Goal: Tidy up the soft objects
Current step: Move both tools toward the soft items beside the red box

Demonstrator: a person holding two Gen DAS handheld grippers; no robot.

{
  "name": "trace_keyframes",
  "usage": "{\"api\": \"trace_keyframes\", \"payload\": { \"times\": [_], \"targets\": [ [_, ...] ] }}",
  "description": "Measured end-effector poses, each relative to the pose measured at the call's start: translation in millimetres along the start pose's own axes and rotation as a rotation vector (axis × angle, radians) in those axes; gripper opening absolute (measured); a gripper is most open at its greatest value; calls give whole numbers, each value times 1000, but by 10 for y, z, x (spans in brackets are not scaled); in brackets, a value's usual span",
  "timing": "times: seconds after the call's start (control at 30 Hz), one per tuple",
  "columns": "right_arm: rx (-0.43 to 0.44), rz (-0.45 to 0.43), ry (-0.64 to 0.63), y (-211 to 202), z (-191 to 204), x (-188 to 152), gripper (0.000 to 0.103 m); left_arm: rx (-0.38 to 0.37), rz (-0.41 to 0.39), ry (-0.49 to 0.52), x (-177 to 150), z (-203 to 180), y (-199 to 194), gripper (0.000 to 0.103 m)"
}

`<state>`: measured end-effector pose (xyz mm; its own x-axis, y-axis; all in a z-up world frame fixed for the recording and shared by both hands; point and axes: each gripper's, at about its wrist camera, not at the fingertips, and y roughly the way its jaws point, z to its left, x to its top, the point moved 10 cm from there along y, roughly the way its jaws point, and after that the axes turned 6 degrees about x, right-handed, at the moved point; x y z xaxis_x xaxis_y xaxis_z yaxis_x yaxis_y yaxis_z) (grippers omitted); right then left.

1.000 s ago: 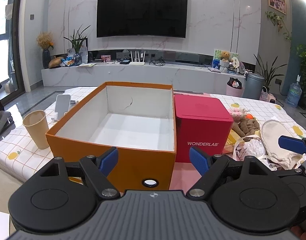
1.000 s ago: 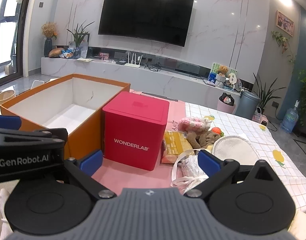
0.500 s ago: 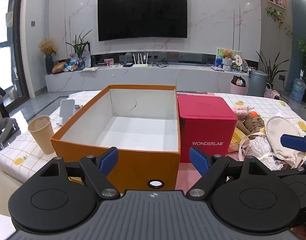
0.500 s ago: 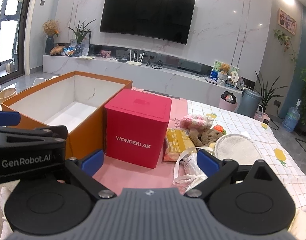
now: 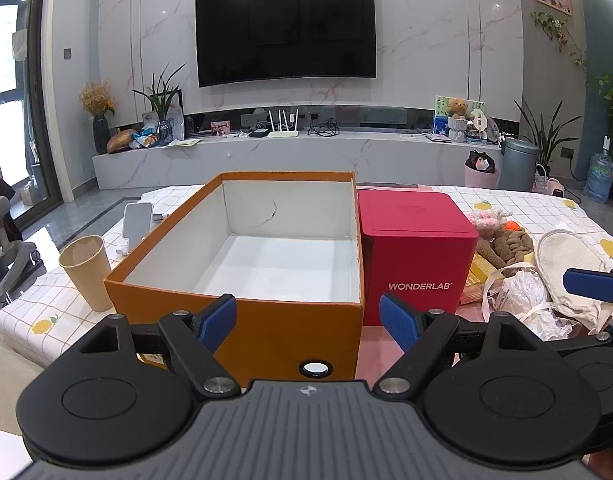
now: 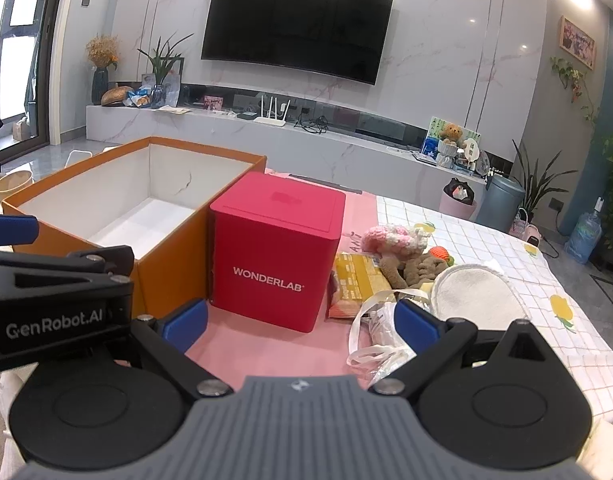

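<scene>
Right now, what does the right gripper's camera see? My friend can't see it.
The open right gripper hovers before a red WONDERLAB box. An empty orange box sits left; soft toys and a white slipper lie right.

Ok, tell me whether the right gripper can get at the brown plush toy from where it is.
Probably yes. The right gripper is open and holds nothing, and the brown plush toy lies uncovered ahead of it; only the crumpled plastic bag sits between, low enough to pass over.
</scene>
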<state>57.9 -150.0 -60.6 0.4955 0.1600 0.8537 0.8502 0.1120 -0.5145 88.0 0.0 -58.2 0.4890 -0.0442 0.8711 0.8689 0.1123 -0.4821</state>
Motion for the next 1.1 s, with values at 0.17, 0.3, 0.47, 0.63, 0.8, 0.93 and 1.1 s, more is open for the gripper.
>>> {"api": "trace_keyframes", "payload": {
  "times": [0.17, 0.3, 0.47, 0.63, 0.8, 0.93, 1.1],
  "targets": [
    [18, 5, 3, 9, 22, -7, 98, 10, -2, -13, 4, 21, -14, 95],
    [32, -12, 6, -24, -33, 60, 100, -32, -2, -53, 89, -51, -90, 95],
    [43, -52, 24, -113, -173, 180, 100, -66, -75, 38, 327, -378, -199, 95],
    [-1, -53, 0, -129, -403, 230, 100, -89, -90, 39, 404, -719, -175, 96],
    [-150, 65, -84, -20, -811, 110, 100, -119, -70, 2, 392, -1062, -62, 96],
    [-334, 171, -36, 95, -1432, -95, 100, -154, -32, -4, 348, -1331, 66, 96],
    [-478, 216, 106, 32, -2067, -264, 100, -215, 50, 23, 170, -1724, 252, 96]
  ]
}}
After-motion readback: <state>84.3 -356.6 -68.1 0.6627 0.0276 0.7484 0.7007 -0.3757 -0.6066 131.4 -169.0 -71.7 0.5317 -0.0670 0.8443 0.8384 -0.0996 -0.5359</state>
